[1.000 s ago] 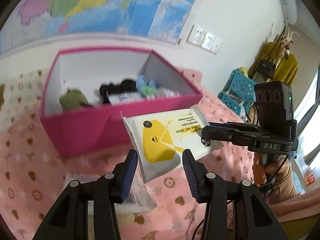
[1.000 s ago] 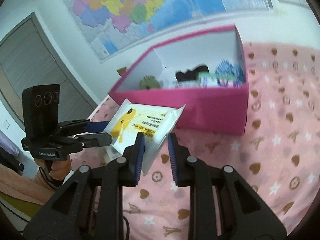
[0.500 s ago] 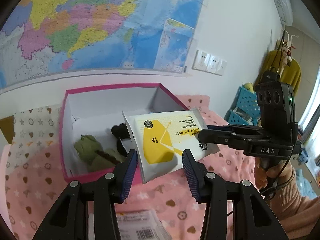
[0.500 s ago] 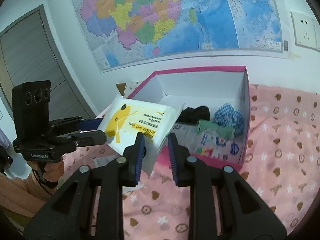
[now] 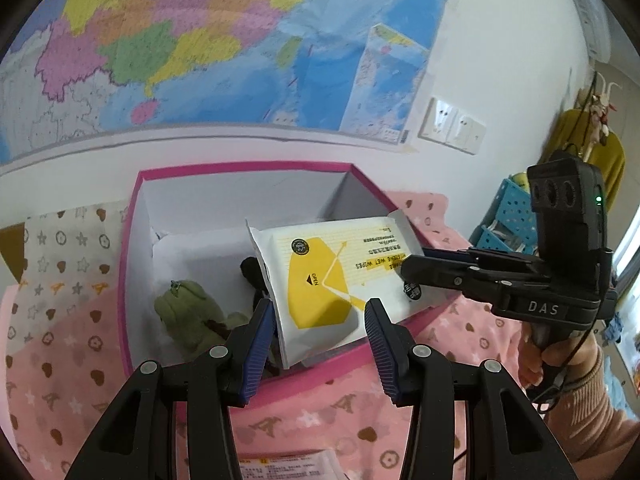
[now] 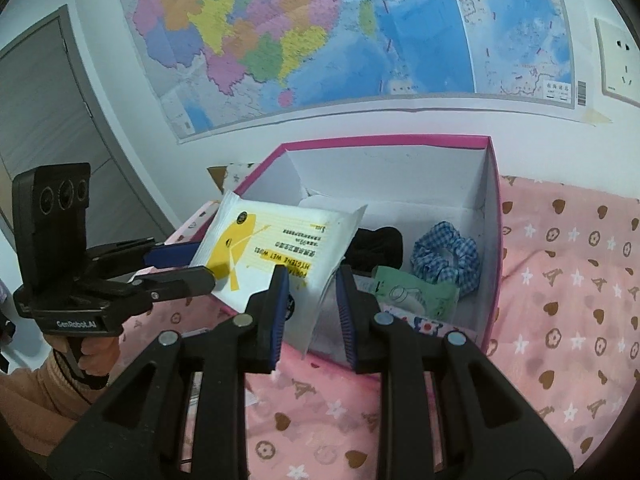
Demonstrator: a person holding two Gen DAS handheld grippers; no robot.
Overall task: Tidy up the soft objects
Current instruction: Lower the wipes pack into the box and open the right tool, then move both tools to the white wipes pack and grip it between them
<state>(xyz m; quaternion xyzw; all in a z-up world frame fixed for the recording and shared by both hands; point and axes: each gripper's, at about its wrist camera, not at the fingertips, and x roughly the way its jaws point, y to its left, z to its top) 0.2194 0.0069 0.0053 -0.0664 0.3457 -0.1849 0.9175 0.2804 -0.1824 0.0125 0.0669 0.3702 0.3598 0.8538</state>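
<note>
- I hold the wipes pack [image 5: 340, 276] at centre frame, over the pink box [image 5: 248, 168], not yet inside.
- My left gripper [image 5: 320, 332] clamps its near end; my right gripper [image 6: 312, 300] pinches the other.
- Already in the box: green plush [image 5: 188, 312], black item [image 6: 376, 246], scrunchie [image 6: 446, 256], green packet [image 6: 416, 292].
- Another packet [image 5: 288, 466] waits at the bottom edge.

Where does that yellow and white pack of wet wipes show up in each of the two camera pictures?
Left wrist view: the wet wipes pack sits at centre, held over the pink box, just above this camera's own blue jaws.
Right wrist view: the pack is left of centre, over the box's near left corner.
Shared landmark: the wall map behind the box, seen in both views.
</note>
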